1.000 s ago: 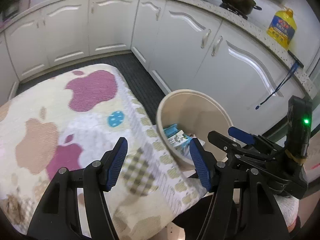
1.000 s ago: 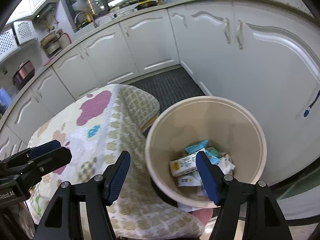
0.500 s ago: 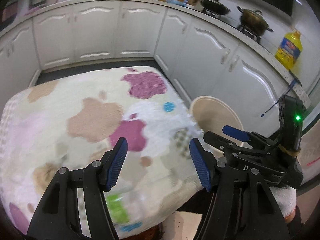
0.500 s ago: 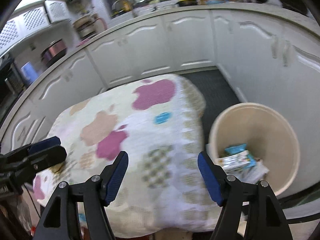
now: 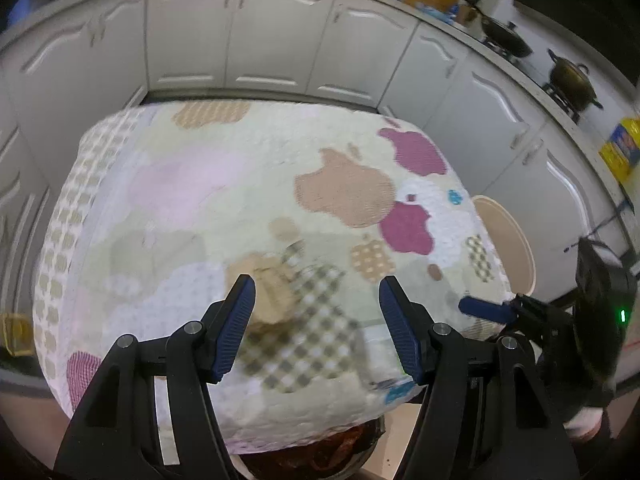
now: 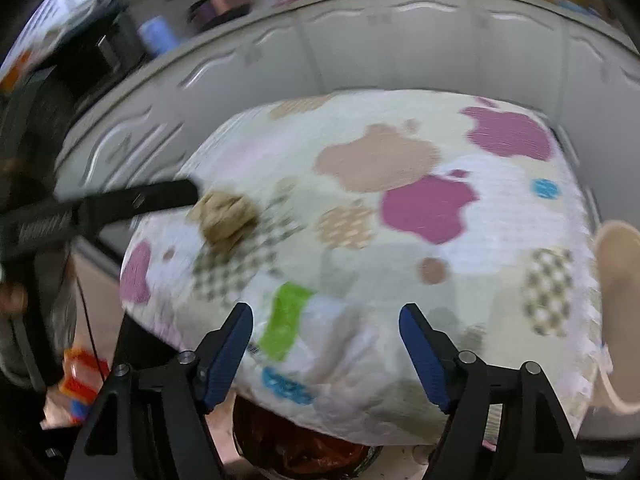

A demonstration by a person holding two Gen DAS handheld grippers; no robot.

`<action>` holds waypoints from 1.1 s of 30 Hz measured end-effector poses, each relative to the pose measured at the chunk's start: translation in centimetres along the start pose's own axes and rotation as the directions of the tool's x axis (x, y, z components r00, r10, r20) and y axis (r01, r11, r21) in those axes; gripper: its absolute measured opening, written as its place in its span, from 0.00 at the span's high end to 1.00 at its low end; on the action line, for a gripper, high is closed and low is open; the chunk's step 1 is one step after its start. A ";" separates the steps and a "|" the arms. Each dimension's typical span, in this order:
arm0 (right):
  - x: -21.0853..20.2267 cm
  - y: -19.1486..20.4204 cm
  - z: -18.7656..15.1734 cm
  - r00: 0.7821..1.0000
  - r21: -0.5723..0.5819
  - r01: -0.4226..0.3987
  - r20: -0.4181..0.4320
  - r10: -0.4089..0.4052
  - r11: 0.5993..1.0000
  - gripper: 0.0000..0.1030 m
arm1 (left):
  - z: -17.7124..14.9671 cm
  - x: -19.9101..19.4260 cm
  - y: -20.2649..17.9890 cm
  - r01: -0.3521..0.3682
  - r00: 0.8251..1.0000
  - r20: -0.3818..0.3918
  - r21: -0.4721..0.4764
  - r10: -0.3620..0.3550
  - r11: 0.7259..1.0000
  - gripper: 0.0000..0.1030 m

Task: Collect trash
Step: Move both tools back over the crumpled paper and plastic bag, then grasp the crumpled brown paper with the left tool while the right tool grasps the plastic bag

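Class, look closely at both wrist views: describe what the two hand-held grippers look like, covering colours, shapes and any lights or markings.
Both are black, angular frames with silver rivets. The left gripper and right gripper each carry two tapered fingers faced with ribbed blue pads. Seen from the left view, the right gripper's boxy black body bears a small green light. White lettering on the left gripper is too blurred to read.

A soft, nubbly woven cloth with pink, tan and checked patches (image 5: 256, 208) covers the table ahead of both tools; its weave looks matt and slightly ribbed. Just beyond the left gripper's (image 5: 316, 312) ribbed blue rubbery pads (image 5: 236, 328) lies a crumpled brown paper wad (image 5: 272, 296), rough and dull. The grippers' black arms look like matt plastic with small bright metal pins. Between the right gripper's (image 6: 326, 346) pads sits a thin wrapper with a green patch (image 6: 286, 320), blurred. To the right stands a smooth beige plastic bin (image 5: 510, 248). Behind are glossy white cabinet doors (image 5: 276, 36).
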State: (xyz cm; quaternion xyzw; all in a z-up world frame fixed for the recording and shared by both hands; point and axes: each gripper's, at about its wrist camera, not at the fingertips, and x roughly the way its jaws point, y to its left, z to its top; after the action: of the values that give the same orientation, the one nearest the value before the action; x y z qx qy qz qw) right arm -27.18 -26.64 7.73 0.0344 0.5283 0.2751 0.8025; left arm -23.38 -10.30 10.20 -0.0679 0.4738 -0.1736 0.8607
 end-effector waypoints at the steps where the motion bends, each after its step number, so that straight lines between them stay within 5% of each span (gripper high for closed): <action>1: 0.4 0.7 -0.1 1.000 -0.043 -0.004 -0.008 0.003 0.999 0.26 | -0.1 0.1 0.4 0.001 1.000 -0.002 -0.009 -0.001 1.000 0.39; 6: 1.7 3.1 -0.7 0.999 -0.251 0.001 -0.034 -0.009 0.968 0.18 | -0.6 1.3 1.5 0.014 1.000 -0.026 -0.025 -0.015 1.000 0.39; 13: 4.0 2.8 -0.6 0.997 -0.357 0.012 -0.064 -0.038 0.934 0.20 | -0.4 4.6 2.2 0.008 0.997 -0.075 -0.026 -0.010 1.000 0.39; 17: 4.8 1.1 -0.4 0.999 -0.292 -0.004 -0.048 -0.011 0.956 0.56 | 0.0 5.9 2.8 0.008 0.997 -0.076 -0.043 -0.011 0.999 0.39; 20: 4.4 0.5 0.0 0.999 -0.249 -0.045 -0.018 0.042 0.968 0.71 | 0.1 6.4 3.5 0.023 0.996 -0.083 -0.072 -0.029 0.997 0.60; 25: 4.6 0.6 -0.1 0.999 -0.253 -0.053 -0.018 0.050 0.966 0.71 | 0.5 6.5 3.4 0.031 0.996 -0.077 -0.061 -0.035 0.998 0.71; 27: 4.7 0.7 -0.1 0.998 -0.252 -0.058 -0.022 0.054 0.966 0.57 | 0.5 6.5 3.2 0.036 0.996 -0.074 -0.054 -0.040 0.998 0.72; 28: 4.7 0.8 -0.1 0.998 -0.245 -0.065 -0.017 0.063 0.967 0.41 | 0.6 6.5 3.1 0.037 0.996 -0.075 -0.050 -0.041 0.998 0.73; 29: 4.5 0.8 0.0 0.997 -0.239 -0.074 -0.002 0.075 0.968 0.38 | 0.6 6.4 3.0 0.039 0.996 -0.076 -0.049 -0.043 0.998 0.73; 31: 4.1 1.0 0.3 0.996 -0.235 -0.081 0.026 0.090 0.969 0.38 | 0.7 6.4 3.0 0.040 0.996 -0.075 -0.045 -0.044 0.998 0.73; 33: 3.6 1.3 0.6 0.993 -0.241 -0.088 0.053 0.103 0.966 0.51 | 0.8 6.2 3.0 0.037 0.997 -0.071 -0.045 -0.040 0.998 0.74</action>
State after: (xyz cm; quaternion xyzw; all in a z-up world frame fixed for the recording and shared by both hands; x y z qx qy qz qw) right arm -26.09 -23.68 5.46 -0.0280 0.4627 0.3736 0.8034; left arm -18.95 -9.84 4.90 -0.0894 0.5066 -0.1821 0.8380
